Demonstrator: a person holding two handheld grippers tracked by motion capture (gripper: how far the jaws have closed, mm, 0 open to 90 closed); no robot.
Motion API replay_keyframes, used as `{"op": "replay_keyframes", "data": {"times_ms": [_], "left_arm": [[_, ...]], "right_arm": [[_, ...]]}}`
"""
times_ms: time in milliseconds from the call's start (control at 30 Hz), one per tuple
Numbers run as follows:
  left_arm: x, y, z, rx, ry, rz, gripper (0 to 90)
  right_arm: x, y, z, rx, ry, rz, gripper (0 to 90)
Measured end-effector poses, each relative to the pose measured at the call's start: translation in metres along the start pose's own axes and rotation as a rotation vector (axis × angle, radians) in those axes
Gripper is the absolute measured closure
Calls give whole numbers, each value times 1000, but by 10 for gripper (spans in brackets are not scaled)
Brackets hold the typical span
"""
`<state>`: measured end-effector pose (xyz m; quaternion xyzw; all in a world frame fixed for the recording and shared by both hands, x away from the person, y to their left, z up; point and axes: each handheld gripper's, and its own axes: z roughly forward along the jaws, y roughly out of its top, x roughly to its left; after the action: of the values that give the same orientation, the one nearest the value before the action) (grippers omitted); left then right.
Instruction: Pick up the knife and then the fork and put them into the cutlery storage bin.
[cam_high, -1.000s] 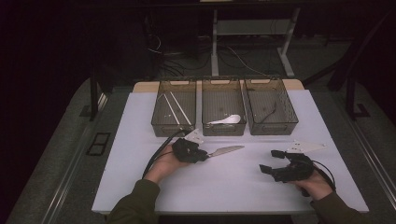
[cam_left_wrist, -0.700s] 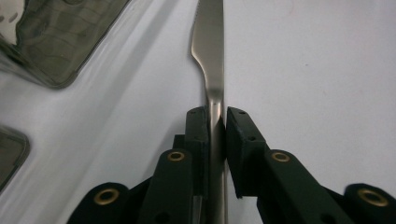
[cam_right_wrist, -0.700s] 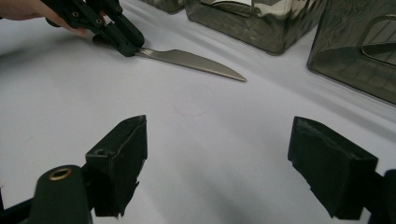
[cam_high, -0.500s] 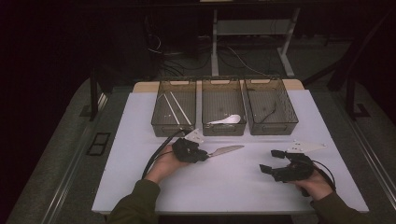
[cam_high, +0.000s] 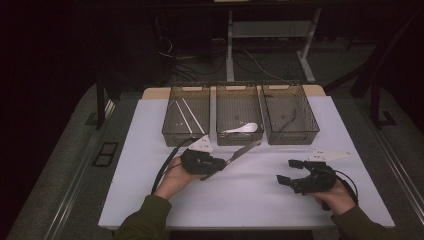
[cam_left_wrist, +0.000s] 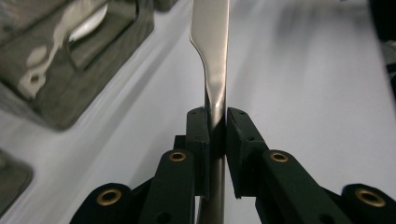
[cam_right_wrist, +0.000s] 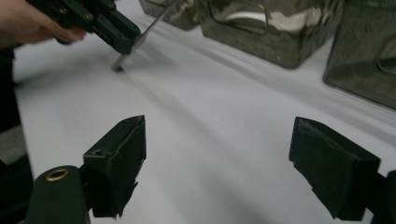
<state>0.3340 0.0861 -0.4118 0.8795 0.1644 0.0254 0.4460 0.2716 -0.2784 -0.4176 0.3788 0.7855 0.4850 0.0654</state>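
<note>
Three bins (cam_high: 185, 138) stand far; left gripper (cam_high: 218, 163) clamps one knife (cam_high: 243, 151); right gripper (cam_high: 289, 172) gapes wide, holding nothing.

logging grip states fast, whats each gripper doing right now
Left gripper: shut on the slim silver metal table knife, clamped at its handle.
Right gripper: open, jaws wide apart, holding nothing, above the white table.

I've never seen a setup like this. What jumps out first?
Probably the shiny metal knife, pinched by its handle between the black fingers of the left gripper, its blade angled toward the middle of three bins. That bin holds a white spoon. The right gripper hangs wide open above the white table.
</note>
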Motion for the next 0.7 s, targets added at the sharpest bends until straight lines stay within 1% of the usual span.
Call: {"op": "replay_keyframes", "data": {"times_ms": [33,100,167,233,333,400,433,500,600,667,700], "left_arm": [[-2,2,-1,-9,3,3,789],[-7,5,-3,-35,-5,3,789],[-12,8,-4,-50,4,9,789],[-17,11,-5,-67,9,8,790],[-25,15,-4,-80,41,13,791],[-30,18,-2,-91,67,10,791],[-31,19,-2,-88,75,16,791],[-35,22,0,-98,96,3,791],[-39,26,2,-102,124,5,791],[-41,27,4,-114,133,-3,791],[-41,28,4,-110,138,3,791]], "right_arm": [[2,3,-1,-23,29,8,188],[6,9,0,-48,72,28,189],[10,15,3,-53,98,25,209],[16,23,9,-65,114,22,246],[24,33,17,-95,138,16,320],[29,42,22,-114,163,16,379],[32,47,25,-127,177,17,411],[36,54,31,-136,189,20,481],[38,62,42,-154,209,35,569],[39,66,49,-146,206,44,591],[39,68,53,-145,206,48,614]]}}
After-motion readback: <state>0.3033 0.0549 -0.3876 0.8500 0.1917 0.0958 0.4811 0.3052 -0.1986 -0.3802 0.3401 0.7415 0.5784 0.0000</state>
